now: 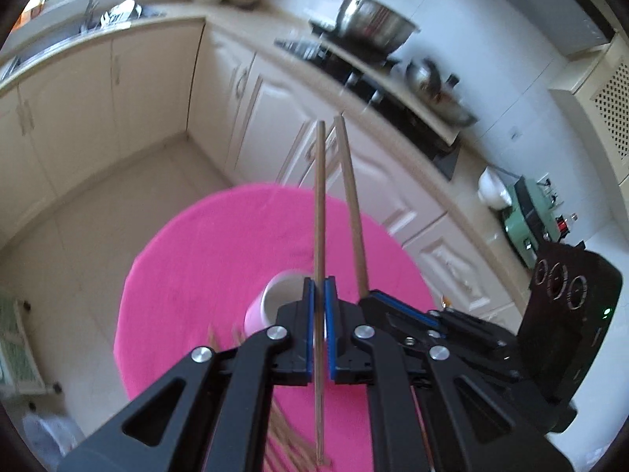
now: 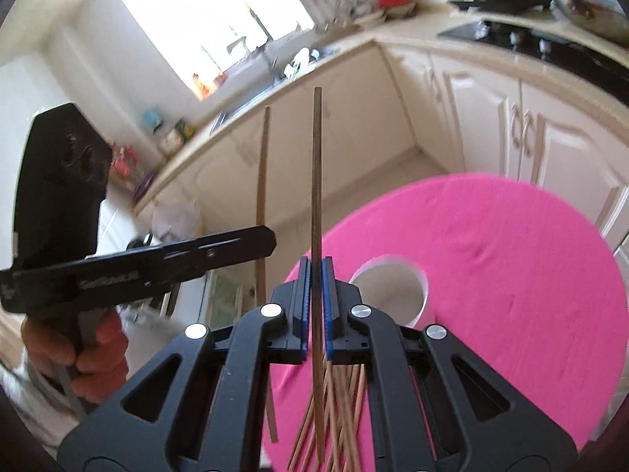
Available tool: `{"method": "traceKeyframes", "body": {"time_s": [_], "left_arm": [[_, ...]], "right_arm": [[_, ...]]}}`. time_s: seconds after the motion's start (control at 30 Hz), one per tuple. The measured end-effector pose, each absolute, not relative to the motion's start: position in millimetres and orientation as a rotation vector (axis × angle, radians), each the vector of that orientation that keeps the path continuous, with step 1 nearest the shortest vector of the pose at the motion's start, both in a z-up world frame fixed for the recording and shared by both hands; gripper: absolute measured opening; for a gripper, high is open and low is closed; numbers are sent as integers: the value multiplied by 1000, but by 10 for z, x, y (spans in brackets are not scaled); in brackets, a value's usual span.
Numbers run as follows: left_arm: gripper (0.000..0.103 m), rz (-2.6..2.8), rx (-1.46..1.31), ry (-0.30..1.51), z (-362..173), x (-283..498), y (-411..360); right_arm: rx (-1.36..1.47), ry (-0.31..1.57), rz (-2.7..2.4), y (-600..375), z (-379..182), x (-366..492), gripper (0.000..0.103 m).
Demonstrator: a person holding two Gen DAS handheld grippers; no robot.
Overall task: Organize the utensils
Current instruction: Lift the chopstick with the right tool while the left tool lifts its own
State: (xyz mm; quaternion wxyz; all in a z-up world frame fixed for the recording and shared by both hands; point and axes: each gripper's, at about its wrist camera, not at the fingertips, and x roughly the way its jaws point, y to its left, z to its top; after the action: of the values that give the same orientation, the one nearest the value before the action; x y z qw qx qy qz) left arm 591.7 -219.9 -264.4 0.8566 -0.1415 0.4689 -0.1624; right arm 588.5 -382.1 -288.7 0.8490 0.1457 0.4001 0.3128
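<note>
Both grippers hover above a round table under a pink cloth (image 1: 188, 259), each holding one wooden chopstick upright. My left gripper (image 1: 319, 287) is shut on a chopstick (image 1: 319, 196) that runs up between its blue pads. Just right of it, my right gripper (image 1: 369, 297) grips a second chopstick (image 1: 351, 196). In the right wrist view, the right gripper (image 2: 316, 271) is shut on its chopstick (image 2: 316, 177), and the left gripper (image 2: 267, 242) holds the other chopstick (image 2: 262, 181) to the left. A pink-and-white cup (image 2: 393, 295) stands empty on the cloth (image 2: 511, 275) below. Several loose chopsticks (image 2: 342, 413) lie in a pile beneath the grippers.
Cream kitchen cabinets (image 1: 137, 90) wrap around behind the table. A black stove (image 1: 377, 86) carries a steel pot (image 1: 373, 19) and a pan. A sink (image 2: 275, 74) sits under the window. A hand (image 2: 90, 350) holds the left gripper's handle. Tiled floor lies left of the table.
</note>
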Motion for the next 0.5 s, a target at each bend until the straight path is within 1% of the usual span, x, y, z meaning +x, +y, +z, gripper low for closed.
{"method": "traceKeyframes", "body": {"time_s": [0.23,0.5], "left_arm": [[5,-316,-299,844,-2519,6270,-2248],[5,-255,-278,721,-2705,6460,-2296]], "right_arm": [[382,701,516,-3894,-2885,6224,6],[370,593,441,-3816,-3119,6463,6]]}}
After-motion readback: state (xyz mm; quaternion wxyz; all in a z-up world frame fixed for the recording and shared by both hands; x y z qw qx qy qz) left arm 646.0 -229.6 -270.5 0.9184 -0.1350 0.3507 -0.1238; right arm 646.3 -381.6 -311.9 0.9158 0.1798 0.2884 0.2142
